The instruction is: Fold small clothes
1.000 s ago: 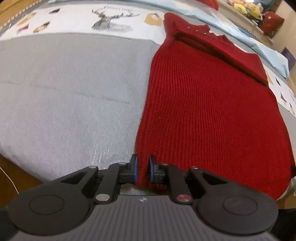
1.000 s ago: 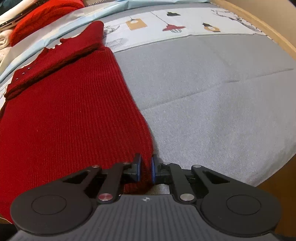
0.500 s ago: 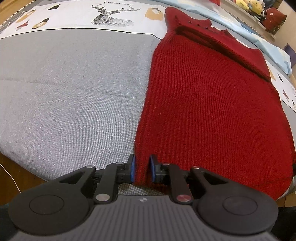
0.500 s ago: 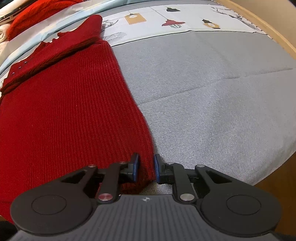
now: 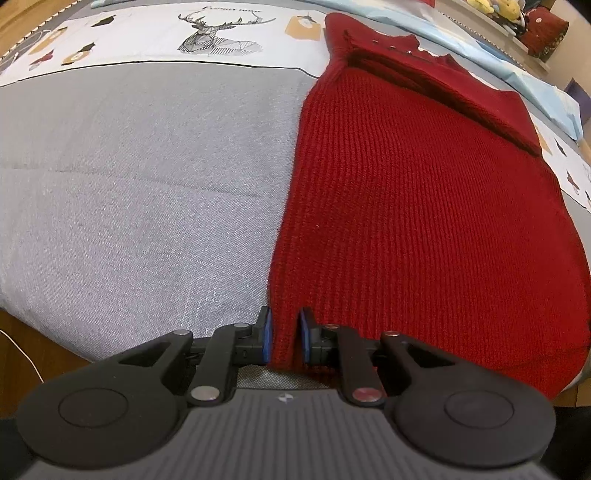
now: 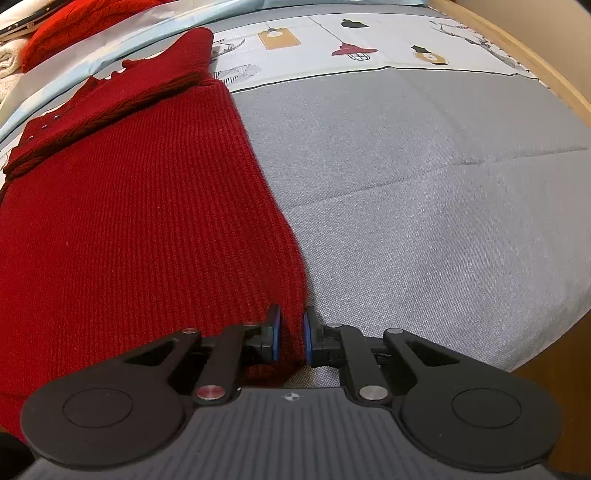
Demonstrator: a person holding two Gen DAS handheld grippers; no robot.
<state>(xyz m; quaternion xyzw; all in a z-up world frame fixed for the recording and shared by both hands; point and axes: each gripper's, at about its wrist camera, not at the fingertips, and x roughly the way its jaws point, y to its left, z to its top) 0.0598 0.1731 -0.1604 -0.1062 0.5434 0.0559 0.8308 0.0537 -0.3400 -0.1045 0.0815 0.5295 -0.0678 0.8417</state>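
A red ribbed knit sweater point(image 5: 413, 206) lies flat on the grey bedspread point(image 5: 140, 177), its sleeves folded across the far top. It also shows in the right wrist view point(image 6: 133, 229). My left gripper point(image 5: 284, 334) is shut on the sweater's near left hem corner, with the knit filling the gap between the blue pads. My right gripper point(image 6: 291, 338) is shut on the near right hem corner in the same way.
The grey bedspread point(image 6: 424, 206) spreads to both sides of the sweater. A printed white band point(image 5: 207, 37) with a deer drawing runs along the far side. The wooden bed frame point(image 6: 517, 55) curves at the right. More red cloth point(image 6: 62, 33) is piled far left.
Both grippers have widened slightly around the thick hem corners and have moved a little further onto the sweater. The sweater still lies flat.
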